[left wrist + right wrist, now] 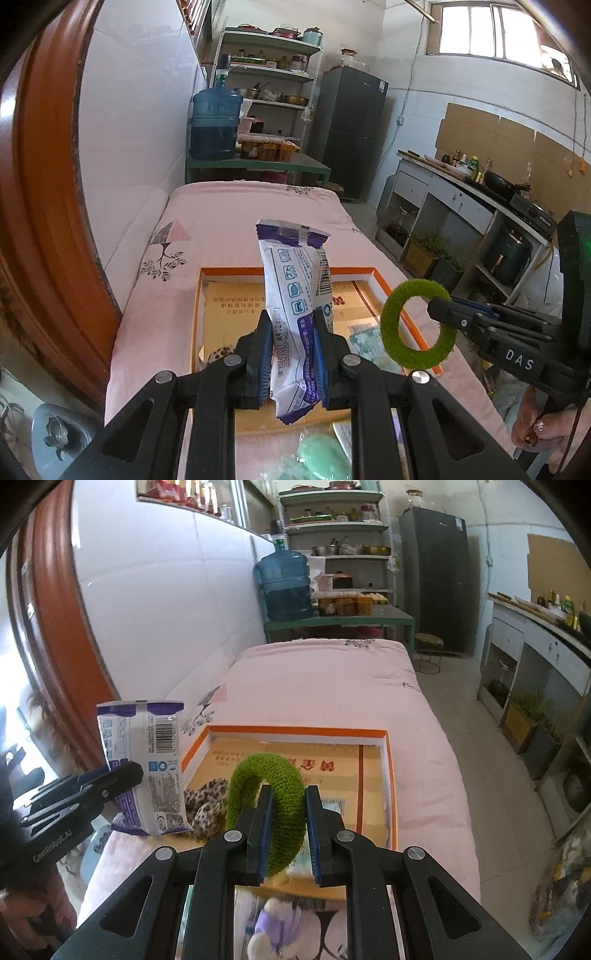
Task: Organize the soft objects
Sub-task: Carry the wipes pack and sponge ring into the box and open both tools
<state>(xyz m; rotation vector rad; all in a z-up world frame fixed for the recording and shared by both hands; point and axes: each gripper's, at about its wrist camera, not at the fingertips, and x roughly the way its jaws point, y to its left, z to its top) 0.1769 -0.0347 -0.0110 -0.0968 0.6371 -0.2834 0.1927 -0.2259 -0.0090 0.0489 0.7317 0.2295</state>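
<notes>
Left hand-held gripper (291, 354), marked "GenRobot.AI": clamped on a white and purple plastic packet (295, 295) with a barcode, above the orange-rimmed cardboard box (295, 272) on the pink bed (258, 206). Right hand-held gripper (288, 823), marked "DAS": clamped on a green fuzzy ring (273, 786) over that box.

right tool (436, 308): "DAS" in white on its black body
left tool (136, 771): "GenRobot.AI" on its body
</notes>
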